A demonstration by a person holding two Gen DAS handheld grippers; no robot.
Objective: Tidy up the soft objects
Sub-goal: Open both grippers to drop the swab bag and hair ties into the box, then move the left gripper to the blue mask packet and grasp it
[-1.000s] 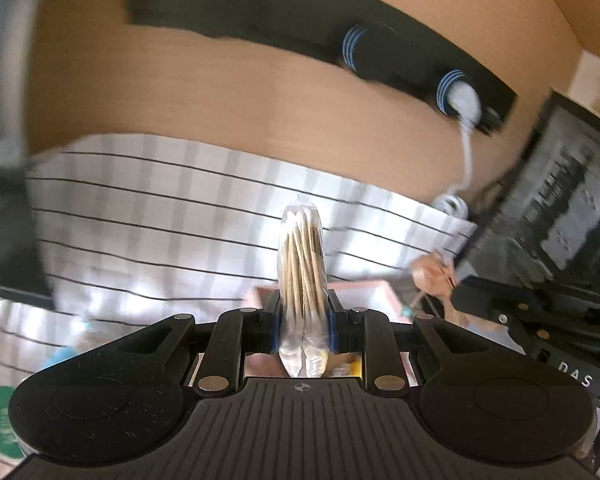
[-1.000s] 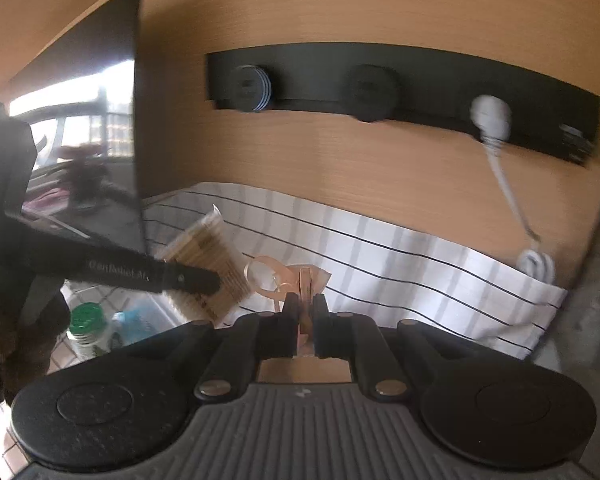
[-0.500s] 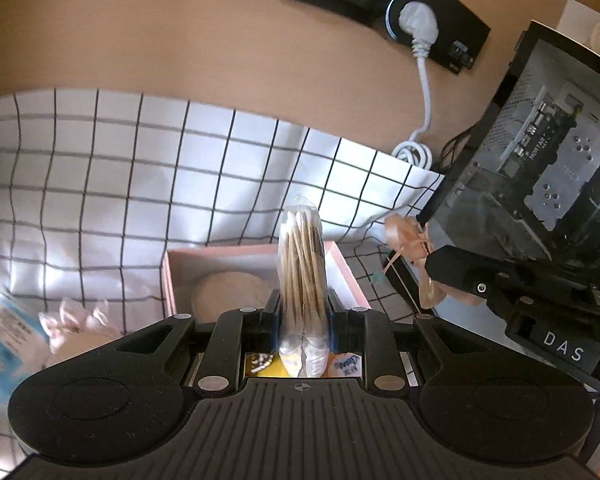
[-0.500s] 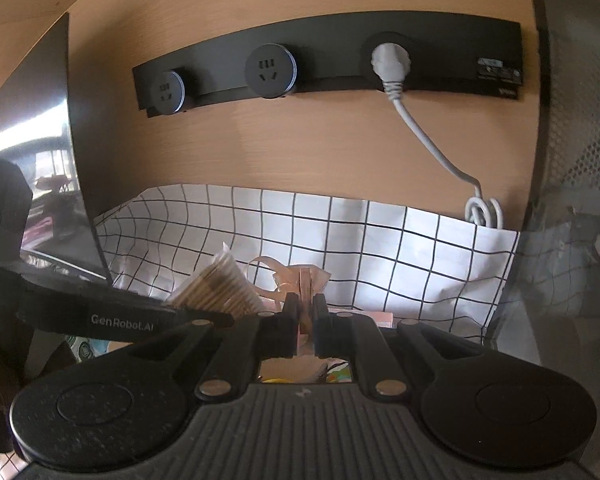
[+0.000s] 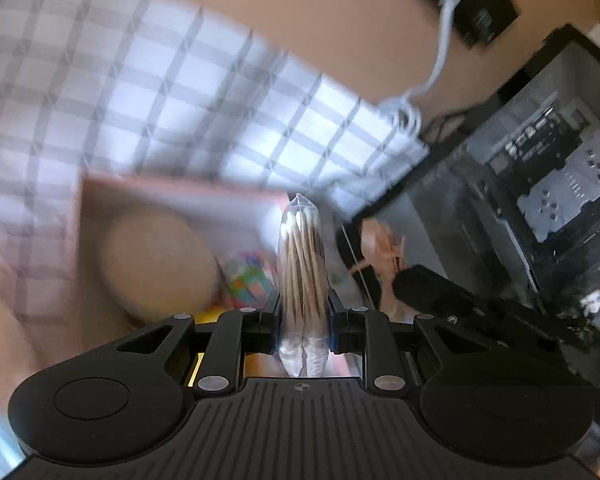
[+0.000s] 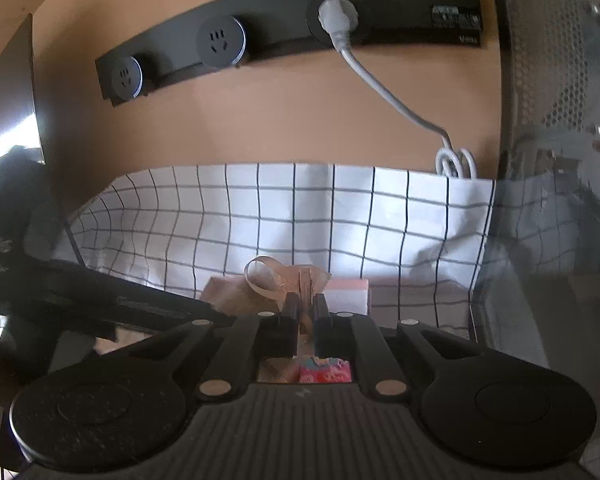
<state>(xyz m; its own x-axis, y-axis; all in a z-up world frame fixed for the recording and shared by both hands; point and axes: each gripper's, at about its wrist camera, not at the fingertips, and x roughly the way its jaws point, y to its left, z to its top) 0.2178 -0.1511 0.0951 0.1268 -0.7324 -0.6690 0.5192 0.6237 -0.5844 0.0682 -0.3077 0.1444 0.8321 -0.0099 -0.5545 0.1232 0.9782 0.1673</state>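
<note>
My left gripper (image 5: 302,304) is shut on a clear bag of cotton swabs (image 5: 302,264) and holds it upright above the pink box (image 5: 172,188). The box holds a round beige pad (image 5: 156,264) and a colourful packet (image 5: 248,280). My right gripper (image 6: 305,306) is shut on a peach ribbon bow (image 6: 284,280), just over the near side of the same pink box (image 6: 348,292). That bow (image 5: 380,248) and the right gripper's finger (image 5: 432,292) show to the right in the left wrist view. The left view is blurred.
A white checked cloth (image 6: 300,208) covers the table up to the wooden wall. A black socket strip (image 6: 284,48) with a white plugged cable (image 6: 384,92) hangs on the wall. A glass-sided computer case (image 5: 520,184) stands at the right. A dark monitor (image 6: 8,92) stands at the left.
Both grippers have moved forward and down toward the pink box, which now looks larger. Each still holds its object. The left view has become blurred.
</note>
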